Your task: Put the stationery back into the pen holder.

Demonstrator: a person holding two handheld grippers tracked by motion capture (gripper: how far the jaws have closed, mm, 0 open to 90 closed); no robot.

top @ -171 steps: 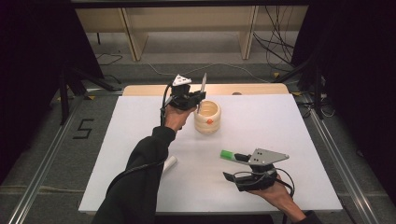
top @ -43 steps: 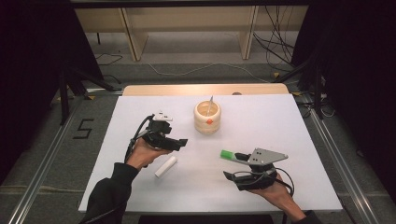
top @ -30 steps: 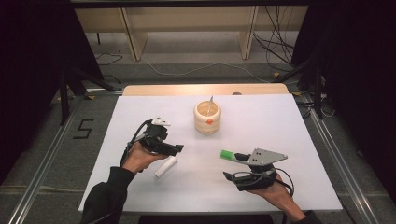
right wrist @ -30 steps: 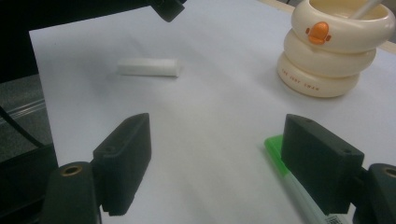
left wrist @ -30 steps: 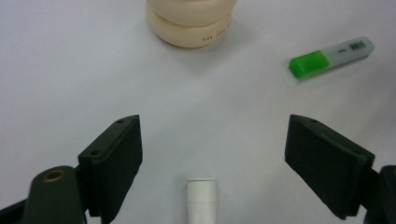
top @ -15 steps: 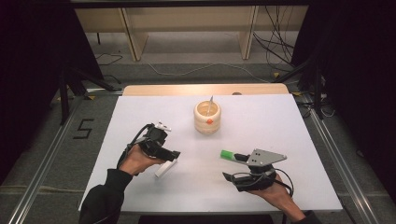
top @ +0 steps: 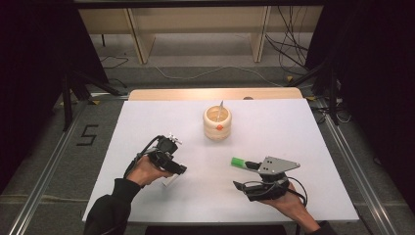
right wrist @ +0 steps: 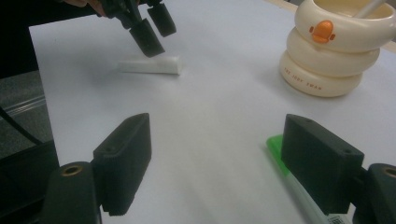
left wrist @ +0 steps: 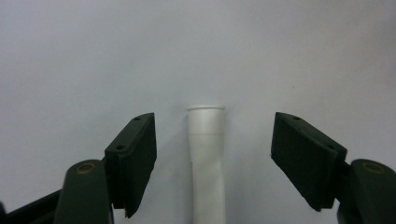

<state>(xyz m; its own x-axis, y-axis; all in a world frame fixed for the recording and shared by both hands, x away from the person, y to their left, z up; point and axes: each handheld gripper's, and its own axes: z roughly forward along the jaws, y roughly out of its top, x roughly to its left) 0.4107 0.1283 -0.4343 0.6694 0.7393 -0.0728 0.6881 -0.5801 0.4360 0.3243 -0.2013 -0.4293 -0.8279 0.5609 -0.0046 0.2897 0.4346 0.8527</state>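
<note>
While hanging low over the white table [top: 293, 127], straddles the white tube [top: 169, 180] with the left gripper [top: 179, 170], near the front left part of the sheet. Seen along the left gripper [left wrist: 219, 158] in its own view: jaws spread, one black pad on each side of the white tube [left wrist: 206, 154], a clear gap of table on both sides, no pad touching. Have just been closing, with the tube between them but not pinched. Lies flat on the table, the tube, with its rimmed end pointing away from the camera. From the right gripper view, shows the left gripper [right wrist: 149, 28] coming down at a slant above the white tube [right wrist: 149, 65], its tips just over one end of it. Rests at the front right of the table, the right gripper [top: 242, 175], held in the person's hand, jaws also spread wide and pinching nothing. Between the pads of the right gripper [right wrist: 219, 168], only bare table. Just beside its right pad, a green pen [right wrist: 280, 156] lying flat; cannot tell if pad and pen touch. Seen from above, has the green pen [top: 239, 162] pointing out toward the table's middle. Farther back, near the centre, stands upright a cream ringed cup [top: 217, 125] with an orange beak mark, a thin stick [top: 221, 105] leaning inside, well apart from both grippers.
</note>
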